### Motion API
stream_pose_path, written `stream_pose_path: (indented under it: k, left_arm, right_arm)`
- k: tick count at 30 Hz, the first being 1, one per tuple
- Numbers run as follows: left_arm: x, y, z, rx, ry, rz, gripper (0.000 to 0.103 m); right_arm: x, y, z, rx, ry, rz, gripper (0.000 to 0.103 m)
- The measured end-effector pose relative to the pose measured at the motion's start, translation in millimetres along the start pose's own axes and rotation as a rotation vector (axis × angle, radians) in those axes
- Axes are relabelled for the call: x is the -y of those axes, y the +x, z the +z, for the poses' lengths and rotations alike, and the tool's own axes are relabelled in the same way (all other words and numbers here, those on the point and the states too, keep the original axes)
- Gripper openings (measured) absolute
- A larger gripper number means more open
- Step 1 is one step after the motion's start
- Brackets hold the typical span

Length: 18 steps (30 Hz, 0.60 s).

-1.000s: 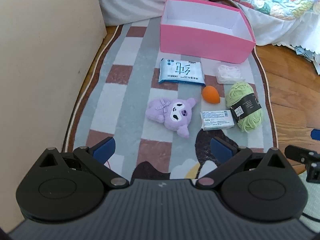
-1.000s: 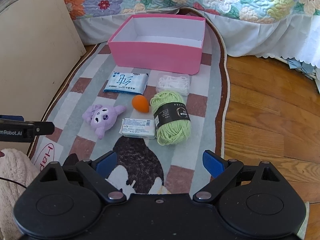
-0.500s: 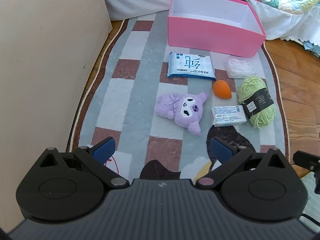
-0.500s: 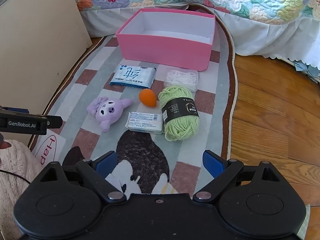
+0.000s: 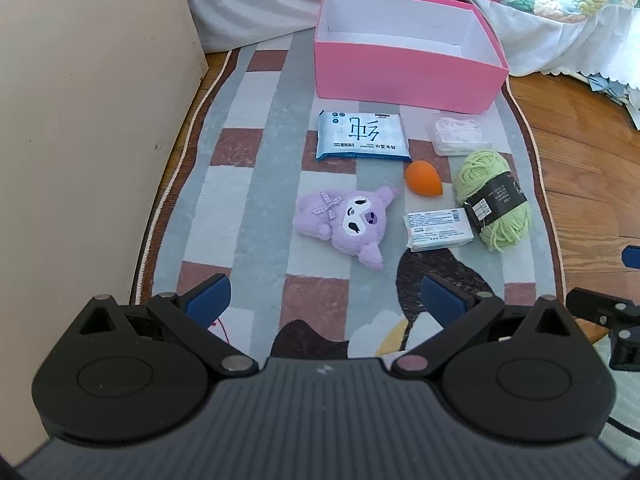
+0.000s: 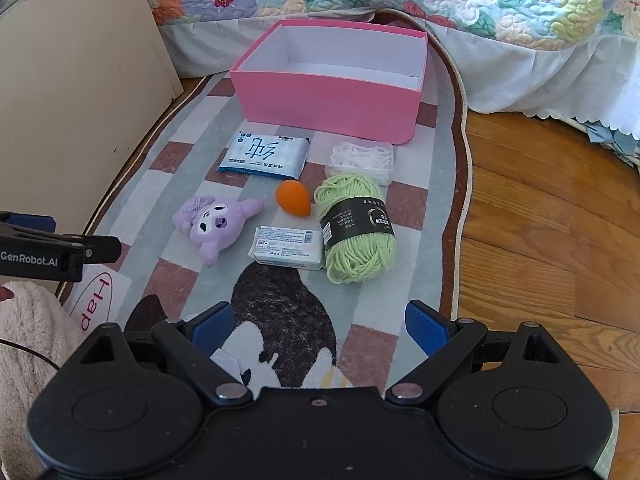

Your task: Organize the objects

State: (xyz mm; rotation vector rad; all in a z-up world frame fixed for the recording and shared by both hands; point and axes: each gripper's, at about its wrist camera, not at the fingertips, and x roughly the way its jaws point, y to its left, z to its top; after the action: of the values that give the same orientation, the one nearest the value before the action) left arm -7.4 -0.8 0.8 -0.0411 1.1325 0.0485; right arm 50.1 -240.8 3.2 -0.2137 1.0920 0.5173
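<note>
On the rug (image 6: 424, 184), green yarn (image 6: 356, 228) lies lengthwise toward the pink box (image 6: 332, 104).

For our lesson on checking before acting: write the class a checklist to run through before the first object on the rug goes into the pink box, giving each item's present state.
1. Pink box open, nothing visible inside: ok.
2. Left gripper open, holding nothing: ok.
3. Right gripper open, holding nothing: ok.
4. Purple plush lies apart from its neighbours: ok.
5. Green yarn clear of the white packet: not ok, they look to touch.
6. Box floor fully seen: cannot tell, near wall hides part.
</note>
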Motion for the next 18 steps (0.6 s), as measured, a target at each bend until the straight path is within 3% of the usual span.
stream_pose_path:
  k: [18]
  left_arm:
    - [2.1,-10.4,-0.6,0.014,-0.013,-0.018,0.103]
  right_arm:
    - [3.3,-4.3,1.5,0.003,-0.001,0.002,0.095]
